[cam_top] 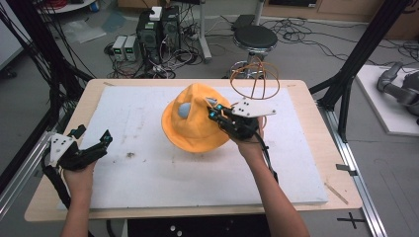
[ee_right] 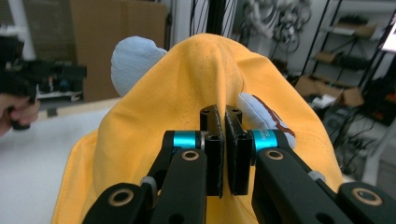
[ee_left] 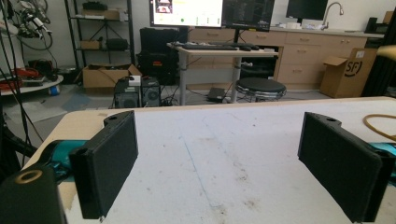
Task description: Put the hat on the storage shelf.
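Yellow hat (cam_top: 197,118) lifted off white tabletop (cam_top: 148,168), centre; right tongs (ee_right: 226,126) pinching thin fabric fold. Risk: cloth slips free, or brim snags wire stand (cam_top: 254,81) just behind. Left tongs (ee_left: 219,163) spread, idle, well apart.

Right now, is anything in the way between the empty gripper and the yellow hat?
Nothing visible is. The left gripper sits open at the table's left edge, and only bare white mat lies between it and the yellow hat. The right gripper already pinches the hat's fabric.
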`<state>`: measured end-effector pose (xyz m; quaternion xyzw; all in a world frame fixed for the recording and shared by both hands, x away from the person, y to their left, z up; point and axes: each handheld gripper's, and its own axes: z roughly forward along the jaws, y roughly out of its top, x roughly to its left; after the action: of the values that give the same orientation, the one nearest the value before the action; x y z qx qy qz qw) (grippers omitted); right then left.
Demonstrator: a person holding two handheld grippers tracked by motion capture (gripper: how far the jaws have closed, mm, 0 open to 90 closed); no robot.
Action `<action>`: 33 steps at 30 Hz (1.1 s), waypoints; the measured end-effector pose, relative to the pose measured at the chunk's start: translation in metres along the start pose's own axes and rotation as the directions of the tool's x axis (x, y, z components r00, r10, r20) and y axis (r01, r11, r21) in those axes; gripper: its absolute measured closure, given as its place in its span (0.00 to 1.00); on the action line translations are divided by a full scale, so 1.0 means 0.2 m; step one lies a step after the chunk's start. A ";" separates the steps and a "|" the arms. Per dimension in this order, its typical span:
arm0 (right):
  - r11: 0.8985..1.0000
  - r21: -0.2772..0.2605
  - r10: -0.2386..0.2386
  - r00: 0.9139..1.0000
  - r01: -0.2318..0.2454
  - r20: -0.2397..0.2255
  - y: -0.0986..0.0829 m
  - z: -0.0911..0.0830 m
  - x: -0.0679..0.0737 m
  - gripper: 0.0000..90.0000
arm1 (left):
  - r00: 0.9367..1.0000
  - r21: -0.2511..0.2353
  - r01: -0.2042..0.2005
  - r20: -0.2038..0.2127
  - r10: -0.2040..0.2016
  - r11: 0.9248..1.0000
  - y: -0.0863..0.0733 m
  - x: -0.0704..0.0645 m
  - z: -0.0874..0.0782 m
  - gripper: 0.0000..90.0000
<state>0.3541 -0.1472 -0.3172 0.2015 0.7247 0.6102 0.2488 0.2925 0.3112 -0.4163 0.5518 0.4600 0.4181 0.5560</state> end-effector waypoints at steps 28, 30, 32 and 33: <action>0.978 -0.208 0.082 0.910 0.005 0.407 0.45 -0.34 -0.47 0.98 | 1.000 0.003 0.005 0.002 -0.005 1.000 0.00 0.00 0.00 0.14; 0.979 -0.206 0.087 0.904 0.001 0.418 0.45 -0.34 -0.48 0.98 | 1.000 0.004 0.005 0.003 -0.005 1.000 0.00 0.00 0.00 0.14; 0.978 -0.210 0.096 0.891 -0.001 0.443 0.43 -0.35 -0.51 0.98 | 1.000 0.004 0.006 0.004 -0.006 1.000 0.00 0.00 0.00 0.14; 0.978 -0.210 0.098 0.888 -0.002 0.450 0.42 -0.34 -0.52 0.98 | 1.000 0.004 0.006 0.004 -0.006 1.000 -0.01 0.00 0.00 0.14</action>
<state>0.3937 -0.2481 -0.2130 0.3317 0.5738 0.6226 0.4160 0.2920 0.3112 -0.4173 0.5524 0.4611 0.4145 0.5572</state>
